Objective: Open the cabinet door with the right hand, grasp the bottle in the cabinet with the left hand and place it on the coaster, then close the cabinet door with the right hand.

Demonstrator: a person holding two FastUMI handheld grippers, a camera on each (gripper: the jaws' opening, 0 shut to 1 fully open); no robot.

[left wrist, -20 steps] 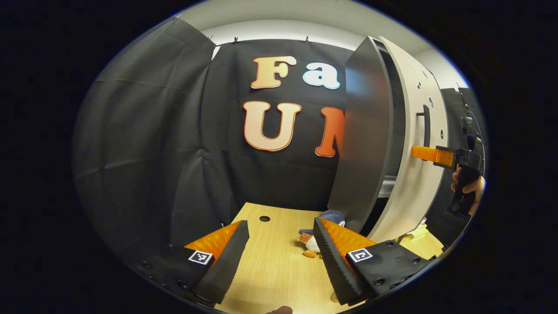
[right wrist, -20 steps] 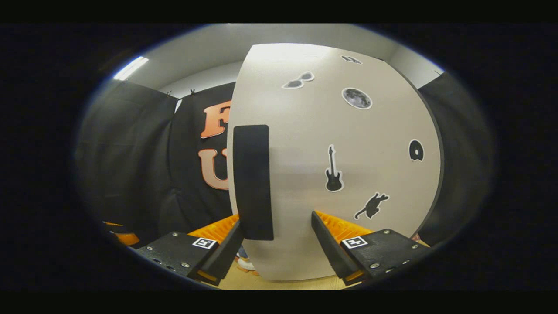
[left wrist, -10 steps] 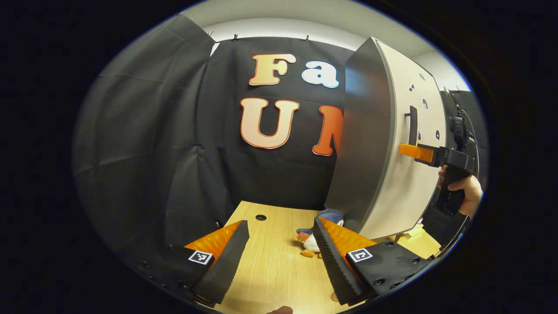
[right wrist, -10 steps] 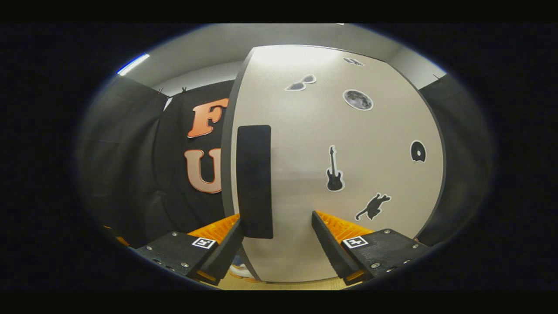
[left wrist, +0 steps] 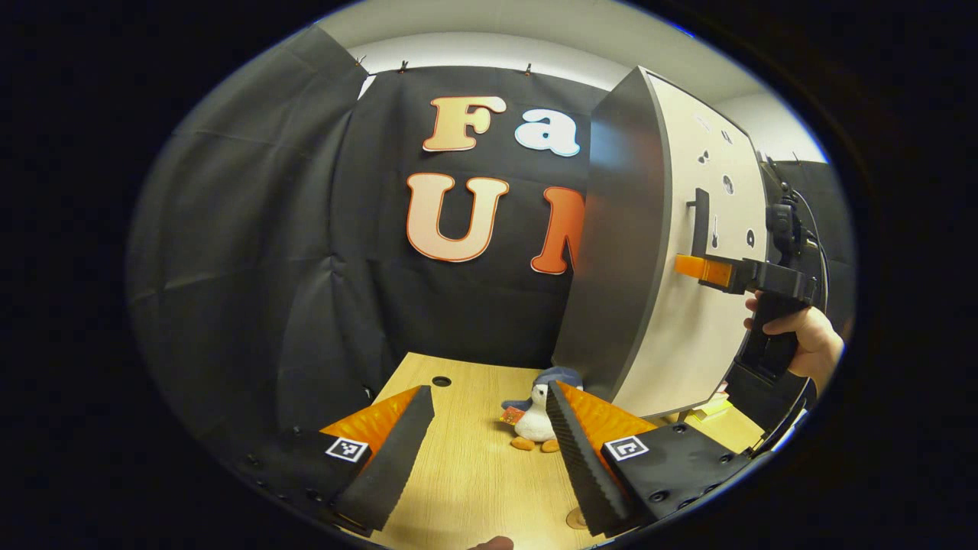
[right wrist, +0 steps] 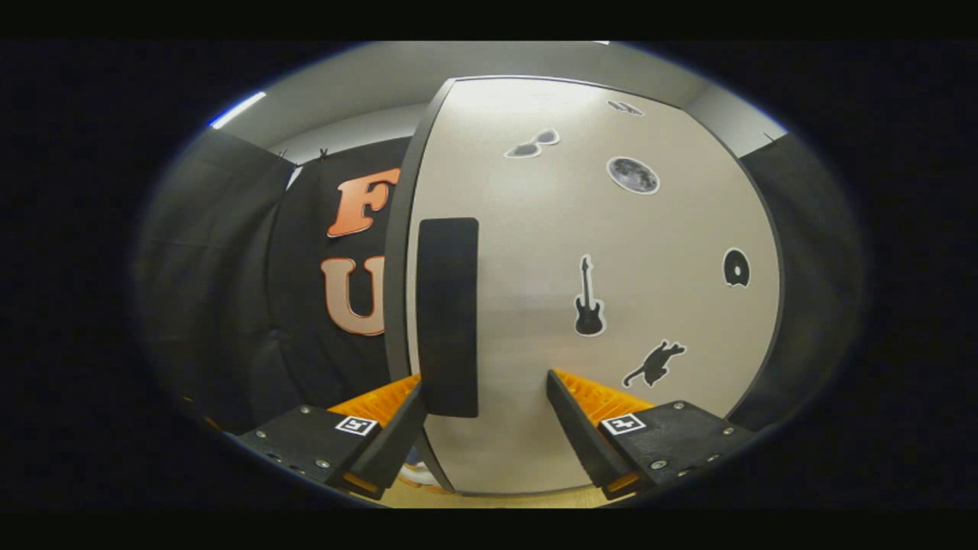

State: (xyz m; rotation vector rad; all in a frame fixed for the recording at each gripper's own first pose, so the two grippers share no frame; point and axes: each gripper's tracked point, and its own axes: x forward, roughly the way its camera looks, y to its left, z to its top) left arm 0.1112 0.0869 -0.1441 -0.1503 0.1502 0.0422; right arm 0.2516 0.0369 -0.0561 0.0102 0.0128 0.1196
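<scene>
The white cabinet door (right wrist: 649,229) with black stickers lies flush against the grey cabinet (left wrist: 615,252). Its black handle (right wrist: 448,317) stands between my right gripper's (right wrist: 485,382) spread fingers, close to the left one, and neither pad presses on it. In the left gripper view the right gripper (left wrist: 699,269) reaches the door (left wrist: 691,336) just under the handle (left wrist: 700,221), held by a hand (left wrist: 802,336). My left gripper (left wrist: 489,387) hovers open over the wooden table (left wrist: 474,473) with nothing between its fingers. A small round brown disc (left wrist: 574,519), perhaps the coaster, peeks out beside its right finger.
A plush penguin (left wrist: 533,416) sits on the table at the cabinet's foot, just beyond my left gripper's right finger. A round cable hole (left wrist: 441,380) is at the table's back. Yellow items (left wrist: 714,406) lie under the door's right side. Black cloth walls close the booth.
The door has swung from slightly ajar to flush with the cabinet, with the right gripper following it. The left gripper drifted a little, bringing the penguin into fuller view.
</scene>
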